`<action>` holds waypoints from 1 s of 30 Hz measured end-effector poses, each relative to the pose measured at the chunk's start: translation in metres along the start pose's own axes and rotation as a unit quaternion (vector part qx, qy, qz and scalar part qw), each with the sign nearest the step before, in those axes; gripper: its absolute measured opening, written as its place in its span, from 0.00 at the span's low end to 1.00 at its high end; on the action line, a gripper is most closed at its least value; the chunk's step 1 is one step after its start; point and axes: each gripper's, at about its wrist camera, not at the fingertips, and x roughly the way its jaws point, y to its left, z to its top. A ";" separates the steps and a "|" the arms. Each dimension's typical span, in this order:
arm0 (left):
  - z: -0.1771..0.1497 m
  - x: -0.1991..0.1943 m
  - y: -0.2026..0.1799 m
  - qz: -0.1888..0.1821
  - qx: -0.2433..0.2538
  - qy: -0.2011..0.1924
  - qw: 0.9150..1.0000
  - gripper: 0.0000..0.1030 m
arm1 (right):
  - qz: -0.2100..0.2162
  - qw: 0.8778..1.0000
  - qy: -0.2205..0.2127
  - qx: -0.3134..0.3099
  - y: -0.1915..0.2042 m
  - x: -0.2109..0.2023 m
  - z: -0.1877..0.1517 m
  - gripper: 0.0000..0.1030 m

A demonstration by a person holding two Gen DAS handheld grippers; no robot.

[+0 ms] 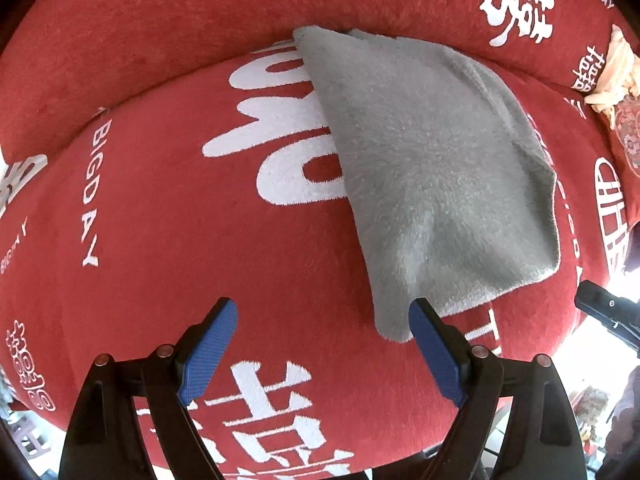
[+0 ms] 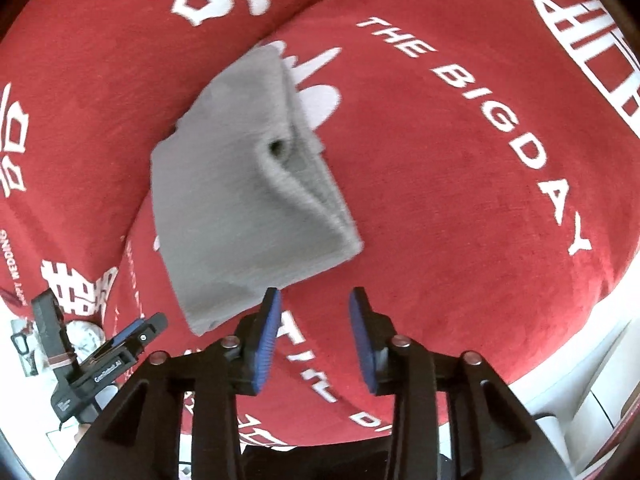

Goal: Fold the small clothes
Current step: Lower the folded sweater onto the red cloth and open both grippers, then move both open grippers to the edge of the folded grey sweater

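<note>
Blue pads of your left gripper (image 1: 322,322) frame the bottom of the left wrist view, spread wide with nothing between them; the right pad sits just beside the near corner of the grey cloth (image 1: 432,168), not pressing it. Your right gripper (image 2: 314,310) stands partly apart and also empty, the cloth's lower edge just beyond its left pad at about 11 o'clock.

The cloth lies folded on the red cover (image 1: 160,208), layers stacked, a doubled edge running toward 5 o'clock in the right wrist view and a small puckered tunnel near its middle. With both tools free of it, the fold appears set down rather than in progress; that pucker suggests the layers may need smoothing.

The cover is a plush red fabric printed with white characters and the words "THE BIG DAY", draped over two cushioned surfaces that meet in a seam at 12 o'clock. A cream crumpled item (image 1: 612,76) rests at 2 o'clock in the left view. Bright floor shows past the cover's edge at 4 o'clock.
</note>
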 end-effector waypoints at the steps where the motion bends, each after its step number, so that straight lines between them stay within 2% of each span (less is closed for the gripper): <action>1: -0.001 -0.001 0.002 -0.002 -0.001 0.001 1.000 0.86 | 0.002 1.000 -0.001 -0.005 0.006 0.001 -0.003 0.40; 7: -0.006 -0.006 0.020 -0.021 -0.018 -0.008 1.000 0.86 | 0.013 1.000 0.002 -0.019 0.030 0.010 -0.017 0.49; 8: -0.007 -0.006 0.023 -0.025 -0.023 -0.007 0.999 0.98 | 0.014 1.000 0.004 -0.020 0.033 0.012 -0.020 0.50; 9: -0.008 -0.006 0.026 -0.025 -0.028 -0.007 0.999 1.00 | 0.015 1.000 0.005 -0.022 0.034 0.014 -0.022 0.51; 12: -0.010 -0.007 0.033 -0.017 -0.028 -0.013 0.999 1.00 | 0.016 0.999 0.008 -0.032 0.042 0.017 -0.027 0.58; 17: -0.007 -0.003 0.038 0.000 -0.037 -0.008 0.999 1.00 | 0.016 0.999 0.022 -0.043 0.045 0.021 -0.026 0.61; 30: 0.031 0.008 0.016 0.029 -0.079 0.007 0.996 1.00 | 0.019 0.996 0.030 -0.080 0.043 0.013 0.048 0.63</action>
